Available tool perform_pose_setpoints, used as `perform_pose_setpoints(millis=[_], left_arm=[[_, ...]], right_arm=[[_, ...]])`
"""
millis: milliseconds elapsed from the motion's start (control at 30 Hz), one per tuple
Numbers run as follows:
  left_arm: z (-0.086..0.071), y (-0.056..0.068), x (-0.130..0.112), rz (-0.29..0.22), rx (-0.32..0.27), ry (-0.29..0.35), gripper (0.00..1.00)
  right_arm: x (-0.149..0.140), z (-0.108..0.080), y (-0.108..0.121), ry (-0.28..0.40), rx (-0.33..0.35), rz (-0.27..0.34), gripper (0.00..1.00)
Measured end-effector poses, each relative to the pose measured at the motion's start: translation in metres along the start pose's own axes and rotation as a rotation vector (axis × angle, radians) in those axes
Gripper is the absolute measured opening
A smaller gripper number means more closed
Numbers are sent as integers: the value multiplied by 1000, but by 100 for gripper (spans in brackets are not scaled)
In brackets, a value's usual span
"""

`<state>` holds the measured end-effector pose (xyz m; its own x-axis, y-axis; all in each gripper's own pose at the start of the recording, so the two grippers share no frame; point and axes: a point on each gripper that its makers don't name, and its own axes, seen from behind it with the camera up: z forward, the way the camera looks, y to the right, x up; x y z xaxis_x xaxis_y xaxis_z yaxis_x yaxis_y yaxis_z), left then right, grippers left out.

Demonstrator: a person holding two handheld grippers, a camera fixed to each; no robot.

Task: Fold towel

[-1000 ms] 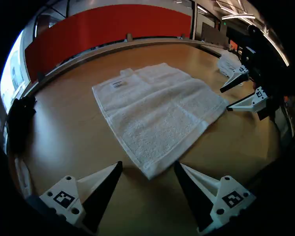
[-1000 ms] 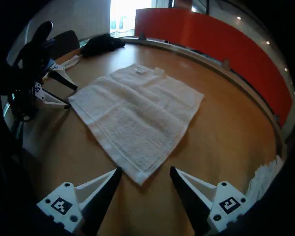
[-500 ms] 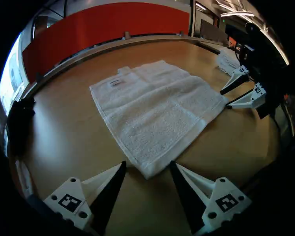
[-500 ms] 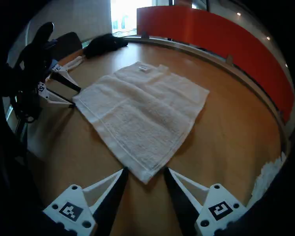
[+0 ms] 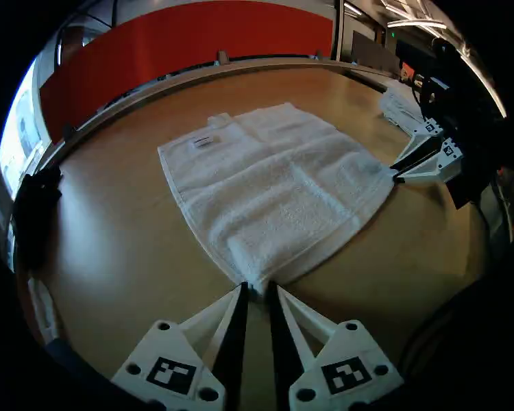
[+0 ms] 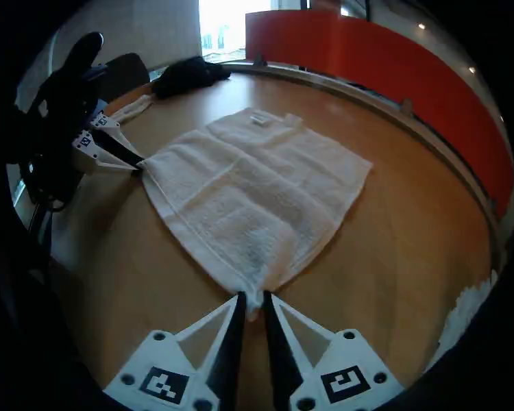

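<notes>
We note left tool [image 5: 257, 289] and right tool [image 6: 253, 299], earlier spread, now each pinch a towel [image 5: 277, 185] corner: likely ready to fold.

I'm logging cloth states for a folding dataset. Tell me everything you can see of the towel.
The towel is white looped terry with a flat hemmed border and a small label near its far edge. It lies spread out, roughly square, on the wooden table, with a faint crease across the middle. Two neighbouring corners are pinched and puckered: the left tool is closed on one and the right tool on the other.
</notes>
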<state>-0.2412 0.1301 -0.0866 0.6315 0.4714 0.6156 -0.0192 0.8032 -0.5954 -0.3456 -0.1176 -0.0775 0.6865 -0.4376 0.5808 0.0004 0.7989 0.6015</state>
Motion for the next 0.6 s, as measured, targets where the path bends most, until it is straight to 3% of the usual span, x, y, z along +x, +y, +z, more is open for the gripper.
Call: perform_pose_setpoints(millis=[167, 600], left_arm=[[1, -1, 2, -22, 9, -2, 10], [-8, -2, 13, -53, 18, 10, 10]], right_arm=[[3, -1, -4, 6, 3, 11, 9], [17, -9, -1, 36, -20, 9, 8]])
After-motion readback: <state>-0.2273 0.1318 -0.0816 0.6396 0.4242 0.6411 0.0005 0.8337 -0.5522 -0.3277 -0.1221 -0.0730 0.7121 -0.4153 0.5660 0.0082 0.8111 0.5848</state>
